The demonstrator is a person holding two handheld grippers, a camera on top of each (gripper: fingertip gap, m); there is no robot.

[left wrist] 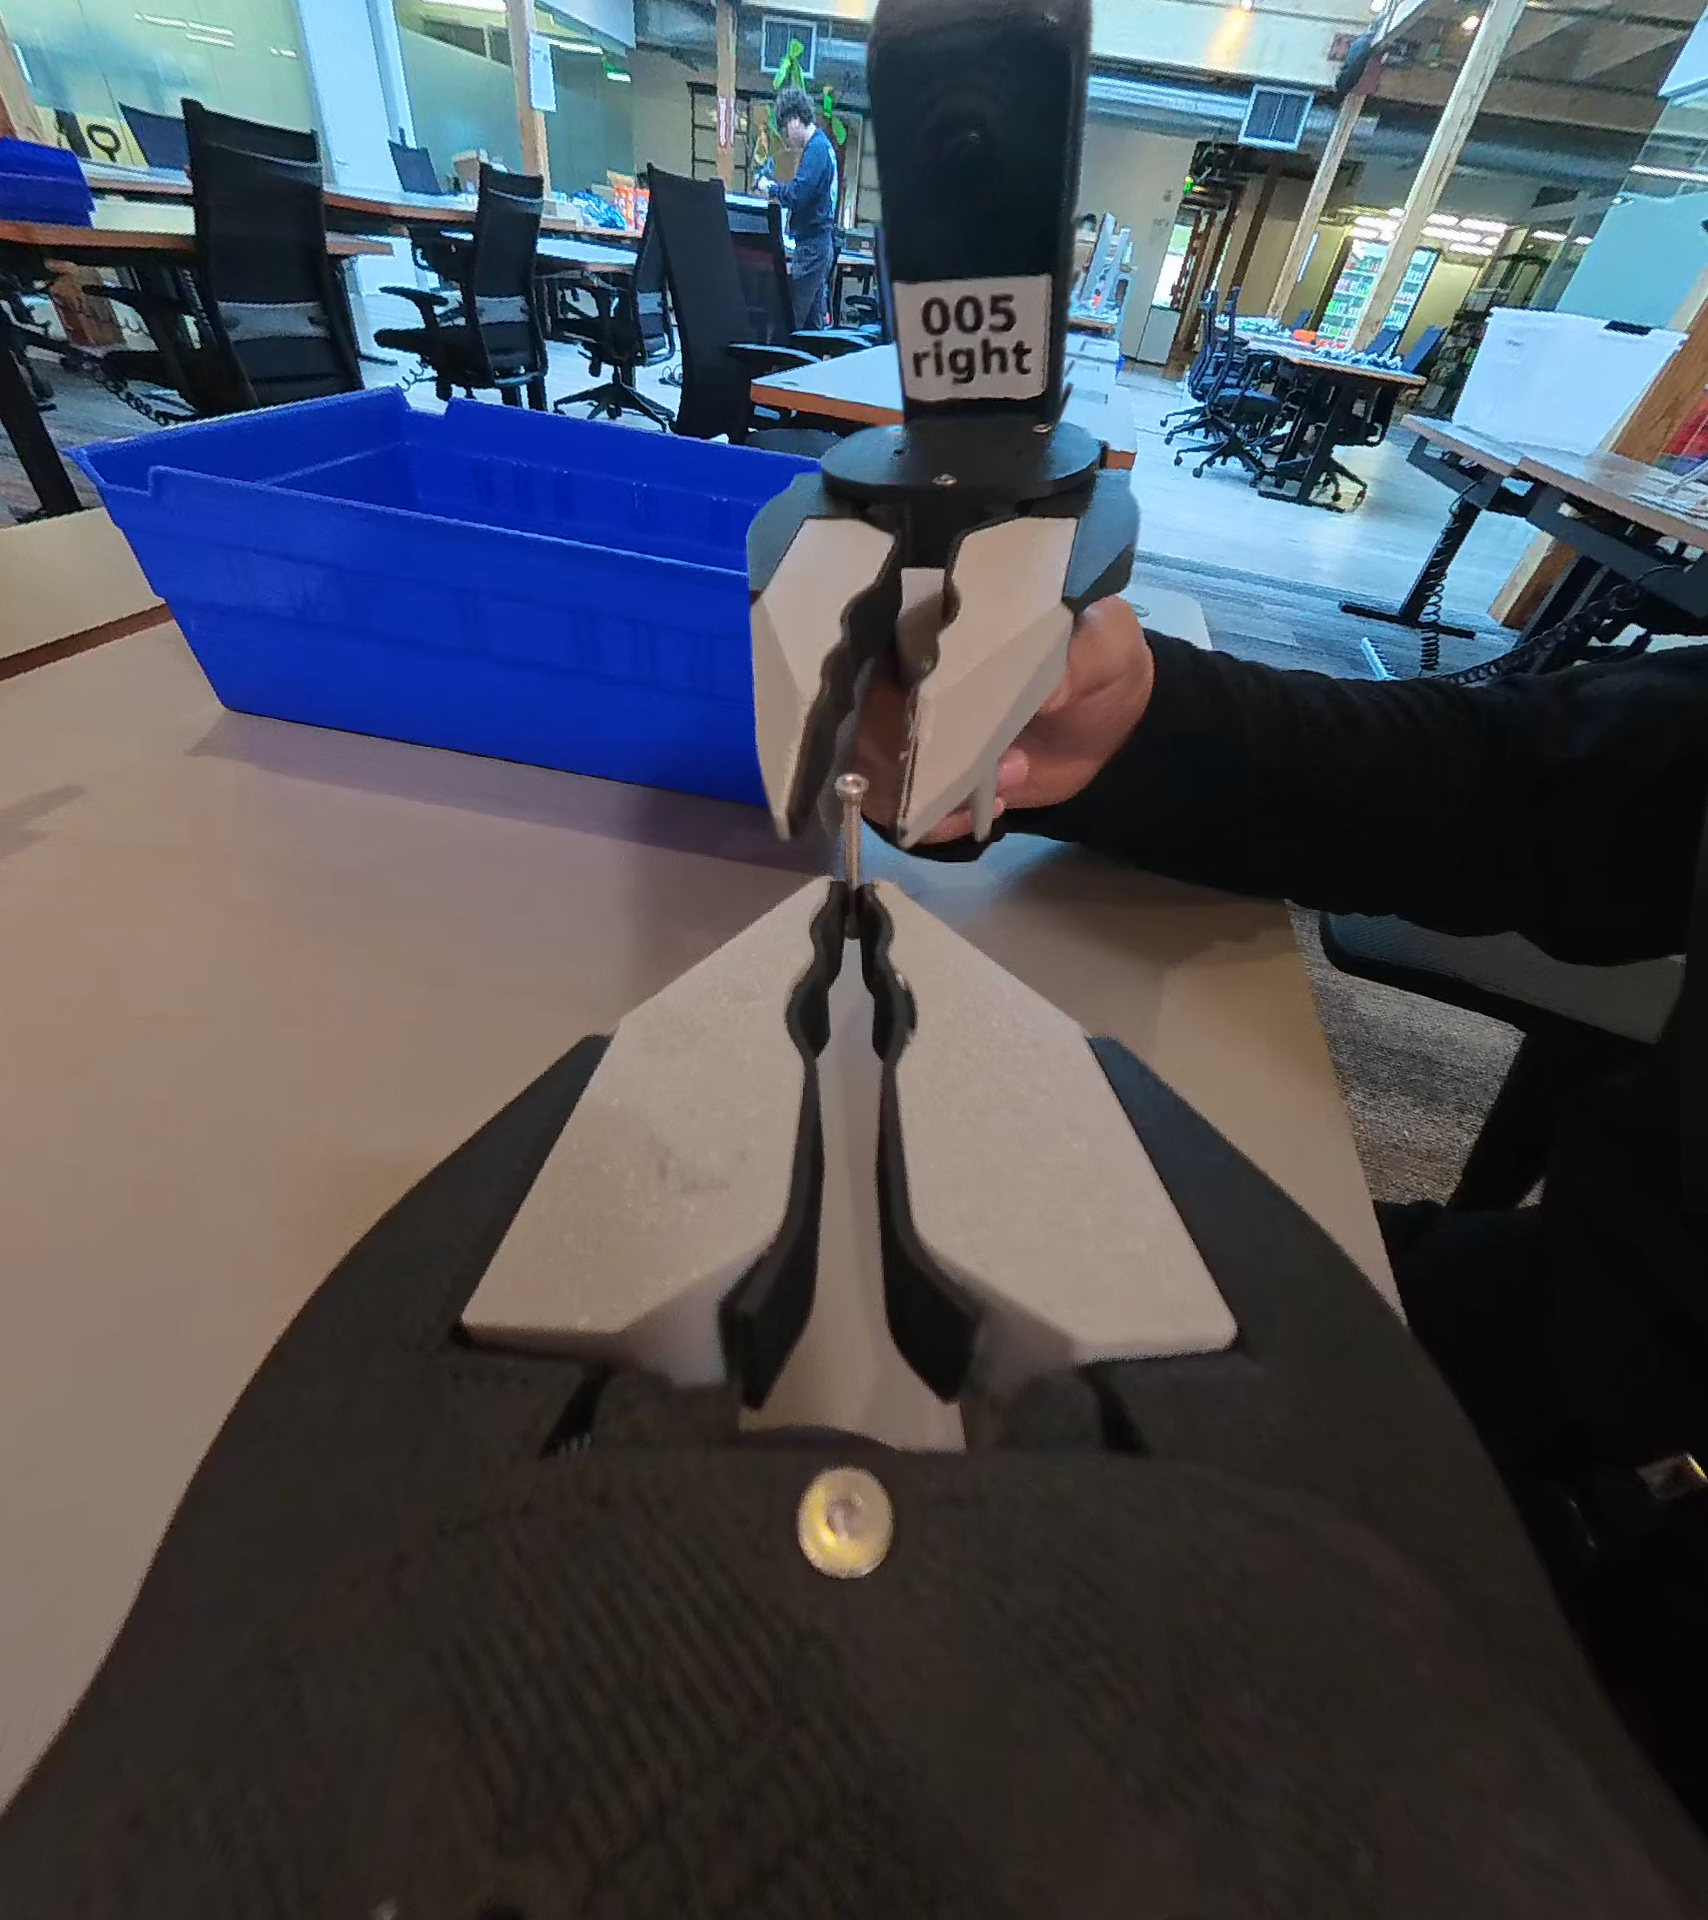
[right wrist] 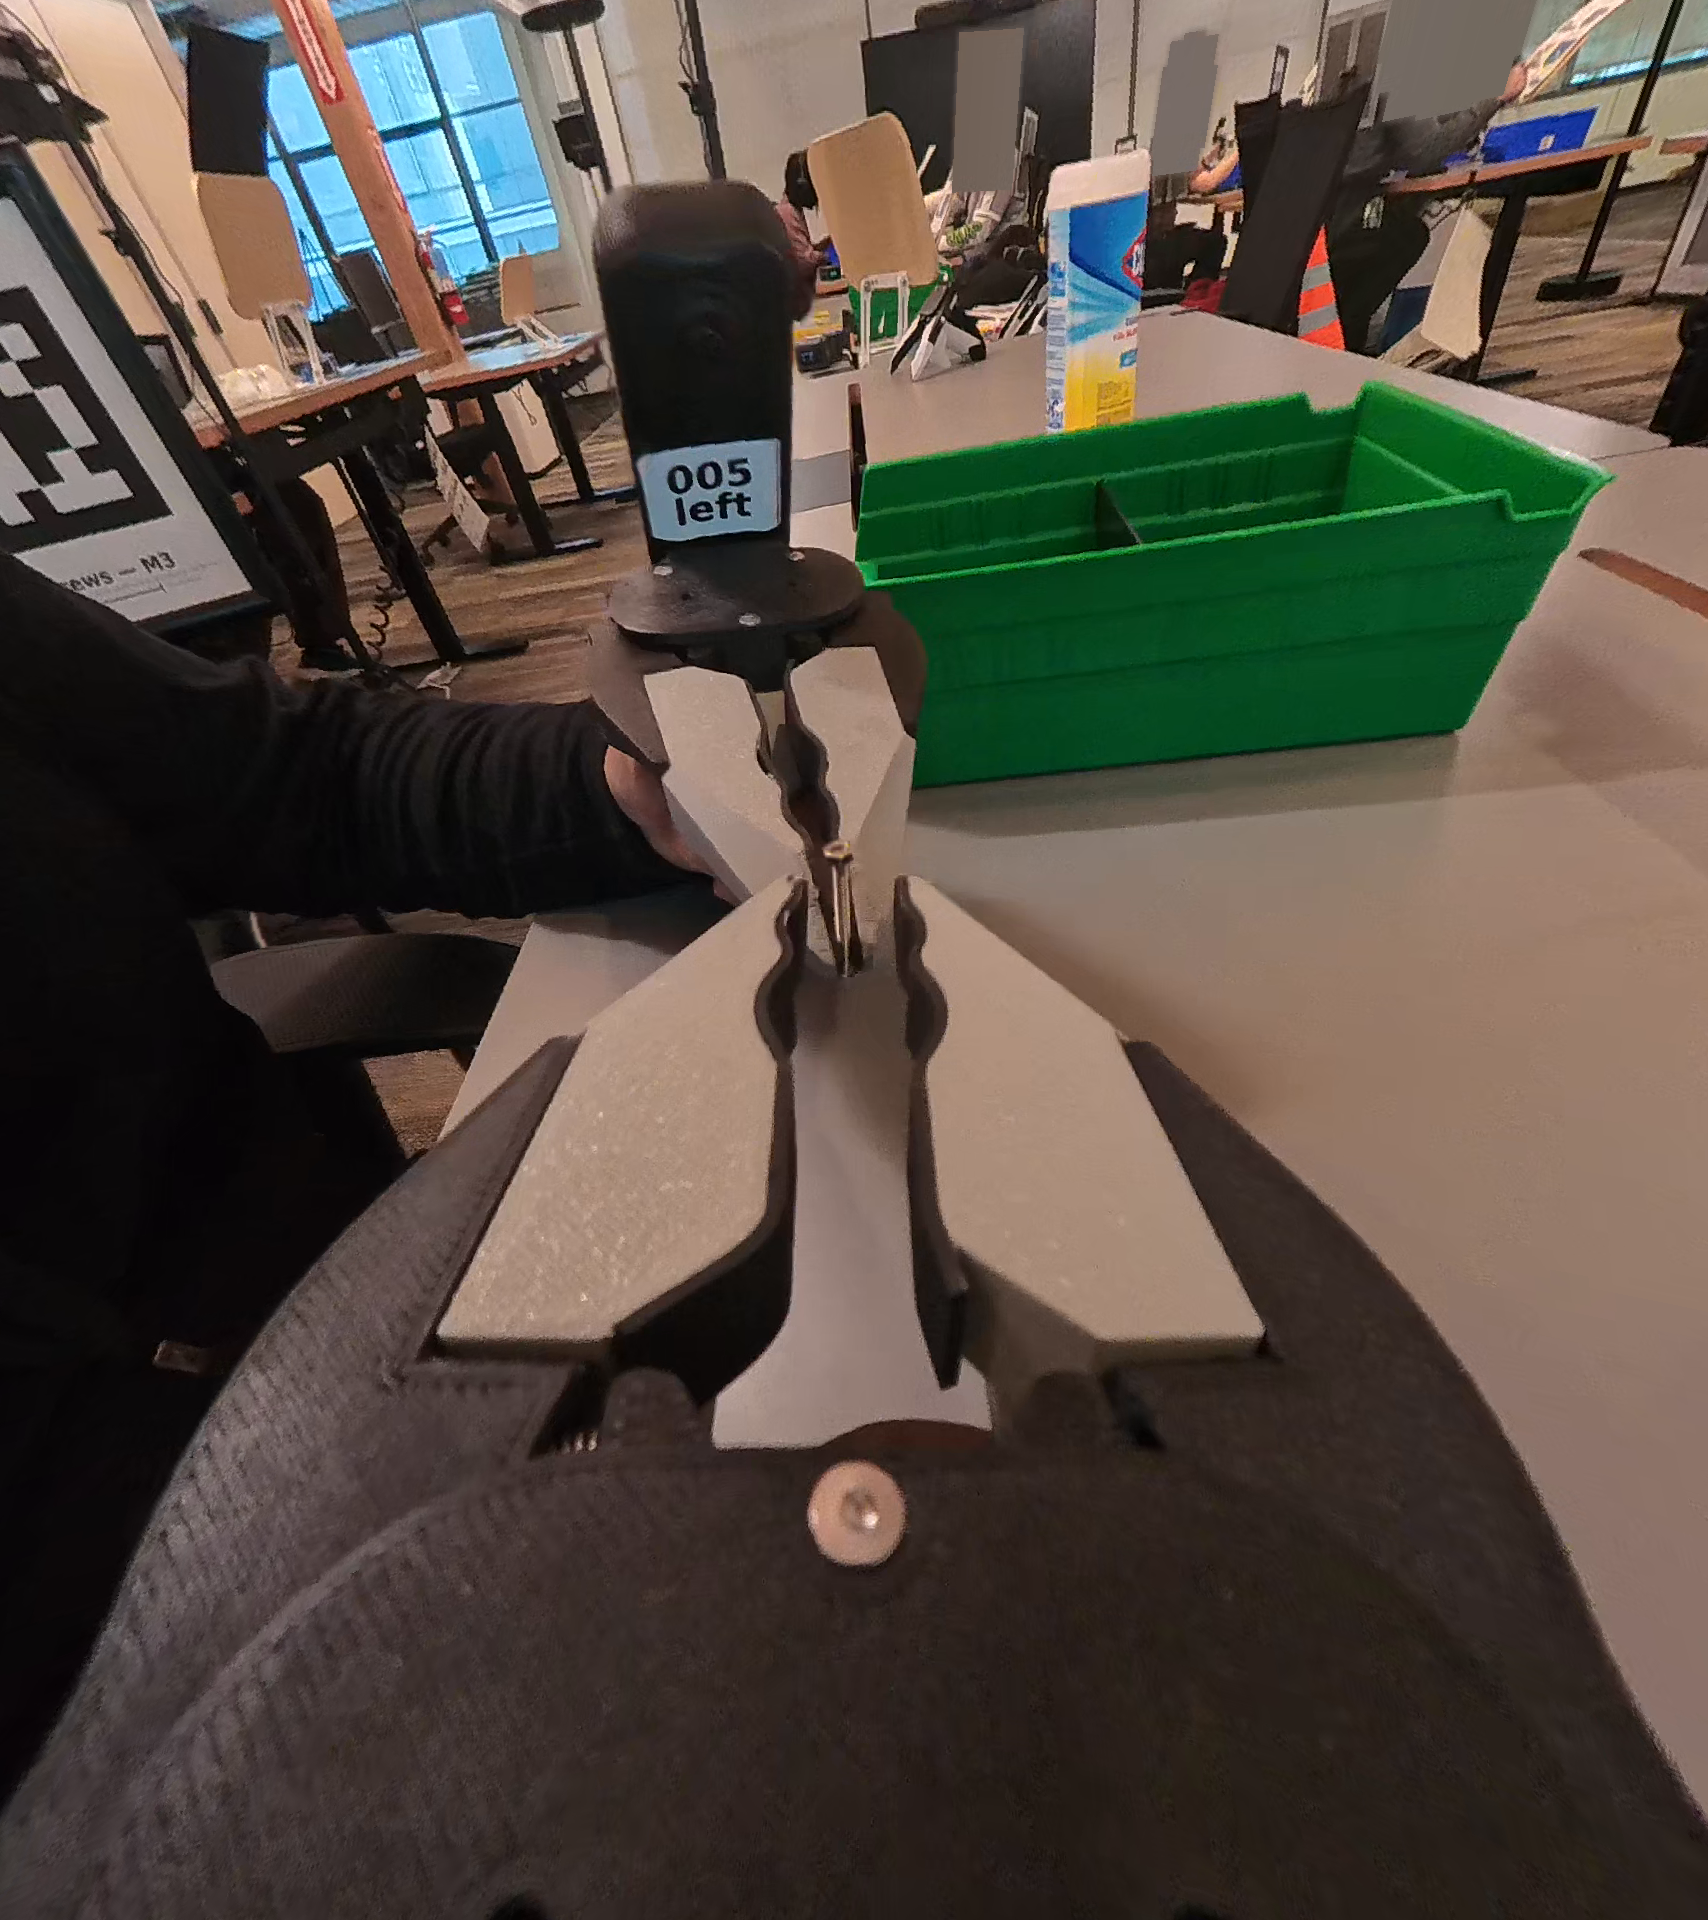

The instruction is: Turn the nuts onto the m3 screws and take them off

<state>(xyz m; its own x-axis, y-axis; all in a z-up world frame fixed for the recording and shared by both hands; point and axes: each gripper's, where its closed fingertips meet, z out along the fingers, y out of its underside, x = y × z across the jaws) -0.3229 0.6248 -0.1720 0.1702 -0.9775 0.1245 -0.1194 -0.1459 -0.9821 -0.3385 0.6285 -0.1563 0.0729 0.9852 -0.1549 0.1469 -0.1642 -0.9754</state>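
Observation:
A thin silver M3 screw (left wrist: 850, 836) stands upright with its head on top. My left gripper (left wrist: 851, 902) is shut on the screw's lower end. My right gripper (left wrist: 850, 831) comes from the far side, open, with a fingertip on each side of the screw's head and not touching it. In the right wrist view the screw (right wrist: 838, 902) stands in the gap of my open right gripper (right wrist: 848, 889). The left gripper's fingers (right wrist: 725, 769) reach down behind it, their tips mostly hidden. I cannot make out a nut on the screw.
Both grippers are held above the near edge of a grey table (left wrist: 310, 987). A blue bin (left wrist: 414, 603) stands behind the grippers in the left wrist view. A green divided bin (right wrist: 1193, 634) and a wipes canister (right wrist: 1094, 291) stand behind them in the right wrist view. A marker sign (right wrist: 19, 416) stands off the table. The tips of both grippers are at nearly the same place.

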